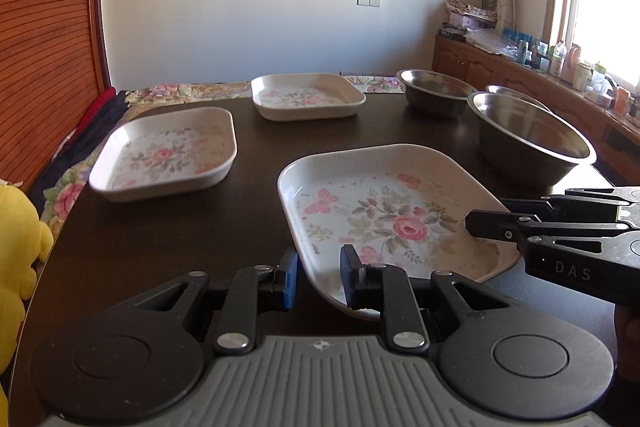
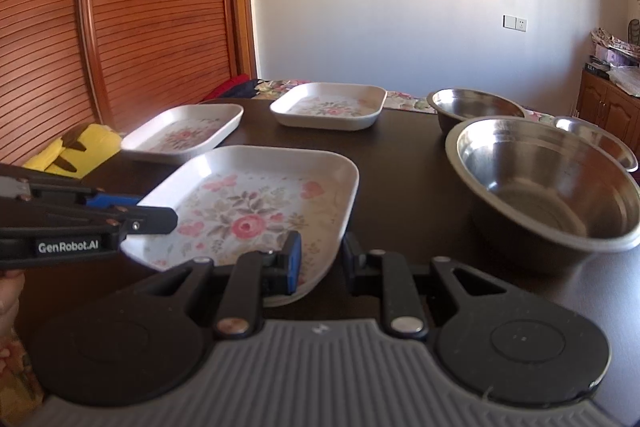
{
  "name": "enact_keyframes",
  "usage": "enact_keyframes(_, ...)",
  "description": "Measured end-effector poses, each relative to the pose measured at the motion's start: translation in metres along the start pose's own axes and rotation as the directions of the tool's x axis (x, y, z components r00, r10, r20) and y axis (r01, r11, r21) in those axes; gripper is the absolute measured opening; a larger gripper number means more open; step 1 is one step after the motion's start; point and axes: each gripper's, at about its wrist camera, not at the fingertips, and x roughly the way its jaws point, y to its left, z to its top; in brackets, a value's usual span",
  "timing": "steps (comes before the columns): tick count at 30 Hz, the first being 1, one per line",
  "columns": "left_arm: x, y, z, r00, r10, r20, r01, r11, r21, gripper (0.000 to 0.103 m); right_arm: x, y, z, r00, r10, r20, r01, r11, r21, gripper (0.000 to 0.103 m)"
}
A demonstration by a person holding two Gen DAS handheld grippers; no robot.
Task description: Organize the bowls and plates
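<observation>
A square floral plate sits nearest me over the dark table, held from both sides. My left gripper is shut on its left rim, one pad inside and one outside. On the right rim my right gripper is shut the same way. Two more floral plates rest farther back on the left. At the right stand a large steel bowl, a second steel bowl and a smaller one behind.
A yellow plush toy lies at the table's left edge, beside a slatted wooden door. A floral cloth covers the far edge. A wooden sideboard with bottles runs along the right wall.
</observation>
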Motion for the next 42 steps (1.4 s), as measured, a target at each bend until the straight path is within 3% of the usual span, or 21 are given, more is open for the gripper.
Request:
enact_keyframes(23, -0.005, 0.004, -0.017, 1.0, 0.018, -0.015, -0.018, 1.0, -0.008, 0.024, -0.011, 0.01, -0.021, 0.999, 0.043, -0.029, -0.042, 0.999, 0.016, 0.024)
enact_keyframes(26, -0.005, 0.005, -0.017, 0.999, 0.036, -0.01, -0.036, 0.999, -0.007, 0.03, -0.012, 0.01, -0.022, 0.999, 0.043, -0.026, -0.043, 0.999, 0.015, 0.024)
enact_keyframes(31, -0.01, 0.016, -0.016, 0.999, 0.048, 0.004, -0.048, 0.998, -0.032, 0.05, -0.015, 0.004, -0.02, 1.0, 0.027, -0.002, -0.026, 0.999, 0.046, 0.027)
enact_keyframes(33, -0.013, 0.022, -0.013, 0.998, 0.055, 0.019, -0.054, 0.998, -0.038, 0.056, -0.019, -0.001, -0.017, 1.0, 0.019, 0.016, -0.02, 0.998, 0.059, 0.034)
enact_keyframes(42, -0.02, 0.061, 0.014, 0.989, 0.119, 0.086, -0.115, 0.992, -0.047, 0.079, -0.017, -0.01, 0.02, 0.997, 0.043, 0.062, -0.045, 0.999, 0.024, 0.044)
